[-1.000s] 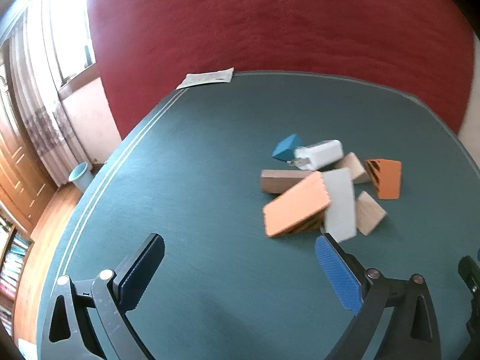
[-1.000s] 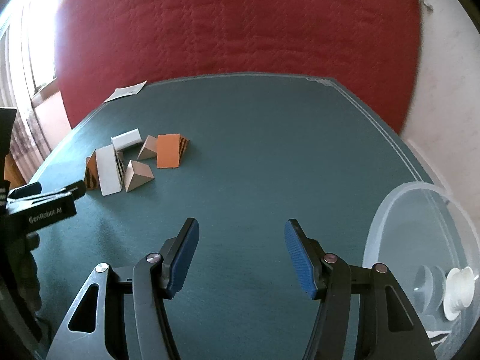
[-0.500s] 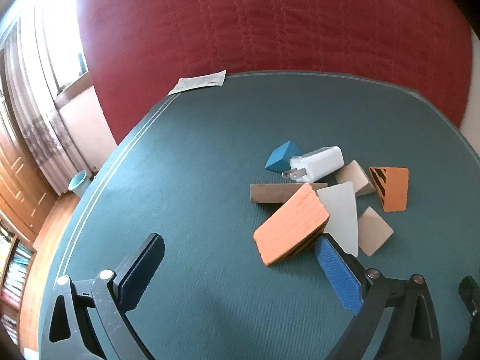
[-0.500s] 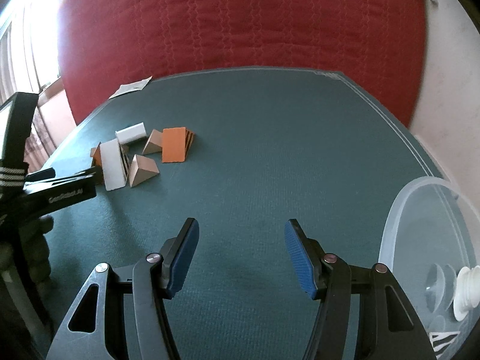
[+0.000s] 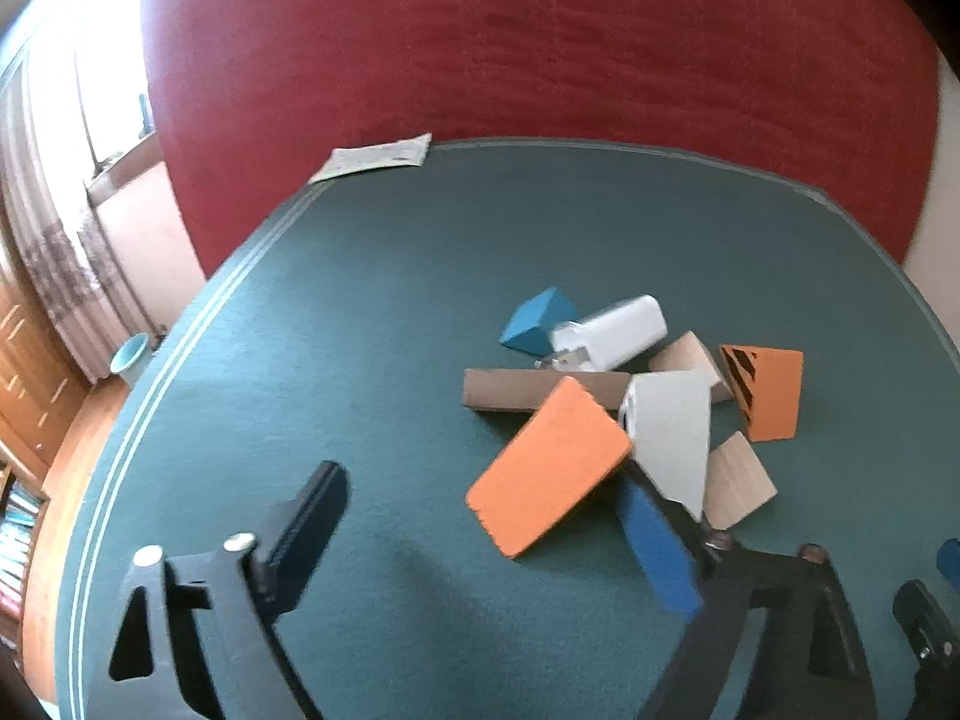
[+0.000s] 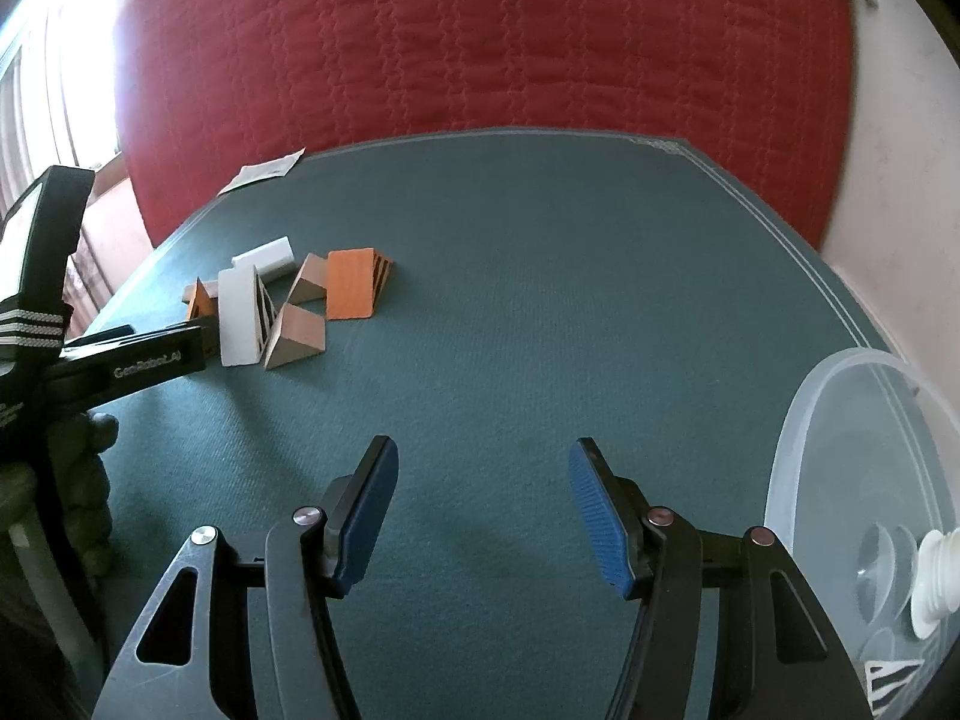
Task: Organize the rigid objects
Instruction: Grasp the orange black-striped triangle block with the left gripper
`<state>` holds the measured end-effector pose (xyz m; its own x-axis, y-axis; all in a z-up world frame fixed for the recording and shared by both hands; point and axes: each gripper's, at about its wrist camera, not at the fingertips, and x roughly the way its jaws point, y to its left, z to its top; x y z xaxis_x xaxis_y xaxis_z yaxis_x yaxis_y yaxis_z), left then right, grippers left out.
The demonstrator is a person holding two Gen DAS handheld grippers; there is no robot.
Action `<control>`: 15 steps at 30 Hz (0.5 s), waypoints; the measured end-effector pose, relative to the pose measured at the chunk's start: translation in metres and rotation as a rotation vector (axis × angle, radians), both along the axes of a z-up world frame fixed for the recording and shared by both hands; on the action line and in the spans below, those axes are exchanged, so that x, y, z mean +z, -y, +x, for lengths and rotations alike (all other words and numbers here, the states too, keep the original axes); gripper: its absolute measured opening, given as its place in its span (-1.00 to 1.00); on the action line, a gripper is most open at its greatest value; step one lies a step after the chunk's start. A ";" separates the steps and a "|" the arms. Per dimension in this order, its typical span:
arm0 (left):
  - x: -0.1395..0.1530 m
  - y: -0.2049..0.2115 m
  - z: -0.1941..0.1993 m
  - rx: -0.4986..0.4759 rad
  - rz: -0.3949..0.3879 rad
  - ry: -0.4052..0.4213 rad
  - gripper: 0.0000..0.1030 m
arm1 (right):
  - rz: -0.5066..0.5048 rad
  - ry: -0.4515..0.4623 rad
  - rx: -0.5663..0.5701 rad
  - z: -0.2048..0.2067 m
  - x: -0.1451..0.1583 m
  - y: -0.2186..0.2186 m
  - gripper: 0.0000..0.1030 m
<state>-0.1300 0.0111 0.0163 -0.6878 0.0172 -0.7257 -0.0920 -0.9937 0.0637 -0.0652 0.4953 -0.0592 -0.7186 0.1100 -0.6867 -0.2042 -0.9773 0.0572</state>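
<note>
A pile of blocks lies on the green table [image 5: 372, 312]: a large orange wedge [image 5: 549, 474], a white wedge [image 5: 669, 438], a brown bar [image 5: 510, 390], a blue prism [image 5: 531, 324], a white charger [image 5: 612, 333], tan wedges [image 5: 735, 483] and a striped orange wedge [image 5: 771, 393]. My left gripper [image 5: 486, 525] is open, its right finger beside the orange wedge. My right gripper [image 6: 483, 510] is open and empty over bare table. The pile shows at the left in the right wrist view [image 6: 288, 306].
A clear plastic tub [image 6: 864, 480] with white parts inside stands at the right. A paper sheet [image 5: 375, 156] lies at the table's far edge. A red quilted backdrop [image 6: 480, 48] stands behind the table. The left gripper's body [image 6: 120, 360] reaches in from the left.
My left gripper has moved forward and closer to the pile; the orange wedge now sits just ahead of its right finger. My right gripper has barely moved.
</note>
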 end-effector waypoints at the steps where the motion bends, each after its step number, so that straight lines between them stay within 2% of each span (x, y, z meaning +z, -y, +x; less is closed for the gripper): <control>1: -0.001 0.000 -0.002 -0.010 0.006 0.005 0.57 | 0.001 0.001 0.000 0.000 0.000 0.000 0.18; 4: -0.002 0.000 -0.004 -0.043 0.038 0.019 0.28 | 0.002 0.004 0.001 0.001 0.000 0.001 0.18; 6: -0.003 0.000 -0.005 -0.066 0.061 0.023 -0.05 | 0.005 0.007 0.004 0.000 0.001 0.002 0.18; 15: 0.004 0.006 0.001 -0.080 0.083 -0.010 -0.11 | -0.001 0.002 0.049 0.000 0.005 0.012 0.18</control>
